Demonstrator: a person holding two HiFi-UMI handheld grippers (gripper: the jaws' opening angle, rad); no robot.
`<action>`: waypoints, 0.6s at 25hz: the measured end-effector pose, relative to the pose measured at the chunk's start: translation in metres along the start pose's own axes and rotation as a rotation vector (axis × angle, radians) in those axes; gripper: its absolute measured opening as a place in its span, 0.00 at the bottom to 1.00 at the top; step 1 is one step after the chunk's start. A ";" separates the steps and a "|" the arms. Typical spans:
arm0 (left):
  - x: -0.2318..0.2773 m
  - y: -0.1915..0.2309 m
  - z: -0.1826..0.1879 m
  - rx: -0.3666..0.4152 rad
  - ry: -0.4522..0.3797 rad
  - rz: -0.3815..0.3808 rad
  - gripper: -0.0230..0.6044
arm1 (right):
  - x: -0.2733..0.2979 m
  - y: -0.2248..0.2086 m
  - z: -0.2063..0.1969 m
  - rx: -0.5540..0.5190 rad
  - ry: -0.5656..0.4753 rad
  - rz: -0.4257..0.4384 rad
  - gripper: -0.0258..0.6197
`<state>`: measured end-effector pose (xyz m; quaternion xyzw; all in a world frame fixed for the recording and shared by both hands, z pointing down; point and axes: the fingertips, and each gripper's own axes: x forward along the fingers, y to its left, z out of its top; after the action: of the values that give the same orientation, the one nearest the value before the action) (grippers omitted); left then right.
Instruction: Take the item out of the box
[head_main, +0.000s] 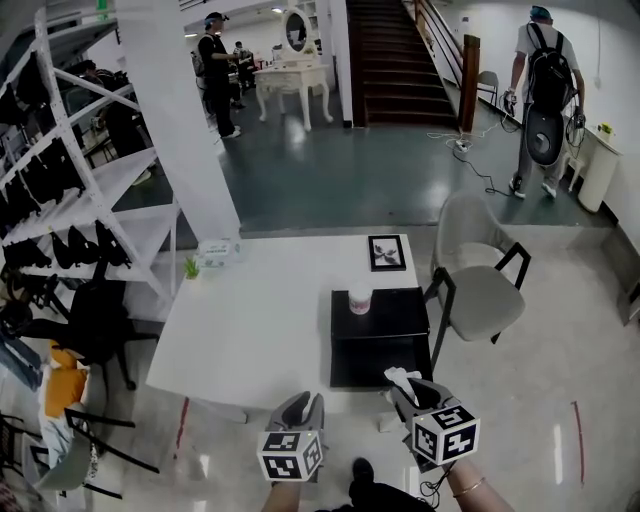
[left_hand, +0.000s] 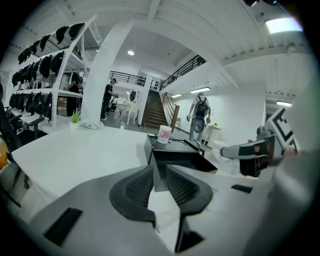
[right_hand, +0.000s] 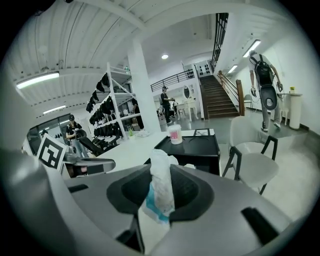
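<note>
The right gripper (right_hand: 162, 172) has its grey ribbed jaws clamped on a crumpled white-and-blue soft packet (right_hand: 160, 192), possibly a wipe. It is held just at the near edge of the open matte black rectangular box (head_main: 380, 345), which sits on the smooth white surface (head_main: 250, 330). The left gripper's (left_hand: 159, 172) jaws are slightly parted and empty. The box's inside is too dark to make out.

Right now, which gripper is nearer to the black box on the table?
Right. The right gripper, holding a white packet, is just in front of the near edge of the black box. The left gripper is off to its left, by the near edge of the table.
</note>
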<state>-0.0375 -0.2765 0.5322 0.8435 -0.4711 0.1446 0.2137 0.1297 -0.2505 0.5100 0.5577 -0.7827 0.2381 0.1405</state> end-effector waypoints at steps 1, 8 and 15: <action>0.000 0.000 -0.001 0.001 0.002 -0.002 0.16 | -0.002 -0.001 -0.002 0.007 -0.001 -0.004 0.21; 0.002 -0.003 -0.001 0.004 0.004 -0.013 0.16 | -0.017 -0.003 -0.006 0.045 -0.025 -0.026 0.20; 0.006 -0.010 0.001 0.010 0.002 -0.025 0.16 | -0.024 -0.005 -0.011 0.044 -0.030 -0.033 0.19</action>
<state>-0.0256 -0.2770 0.5316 0.8503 -0.4595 0.1451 0.2119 0.1424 -0.2264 0.5085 0.5771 -0.7700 0.2442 0.1204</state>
